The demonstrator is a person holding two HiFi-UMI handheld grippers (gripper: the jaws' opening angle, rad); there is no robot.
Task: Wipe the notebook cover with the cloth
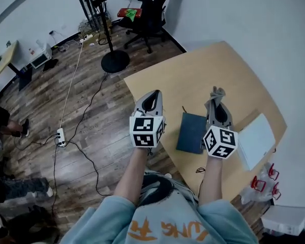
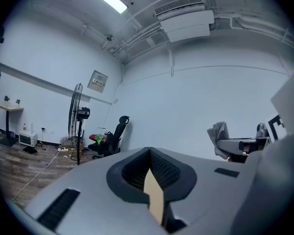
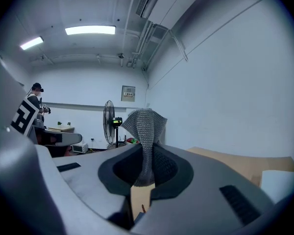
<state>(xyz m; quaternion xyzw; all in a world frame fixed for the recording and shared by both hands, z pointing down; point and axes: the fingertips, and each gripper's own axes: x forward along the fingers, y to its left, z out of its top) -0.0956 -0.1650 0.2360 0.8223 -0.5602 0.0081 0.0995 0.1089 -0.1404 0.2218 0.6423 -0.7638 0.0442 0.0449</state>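
A dark teal notebook (image 1: 191, 132) lies flat on the wooden table (image 1: 203, 75), between my two grippers. My right gripper (image 1: 217, 96) hovers just right of the notebook, shut on a grey knitted cloth (image 1: 216, 93) that sticks up past its tips. In the right gripper view the cloth (image 3: 145, 131) rises bunched out of the shut jaws (image 3: 146, 153). My left gripper (image 1: 151, 96) hangs over the table's left edge, left of the notebook, shut with nothing in it. The left gripper view shows its jaws (image 2: 150, 153) pressed together, and the right gripper with the cloth (image 2: 219, 137) off to the side.
A white sheet or pad (image 1: 256, 140) lies at the table's right end. A thin dark cord (image 1: 183, 109) lies by the notebook's top corner. A fan stand (image 1: 114, 60), an office chair (image 1: 151, 15) and floor cables (image 1: 76, 136) lie beyond the table. A person (image 3: 35, 98) stands far off.
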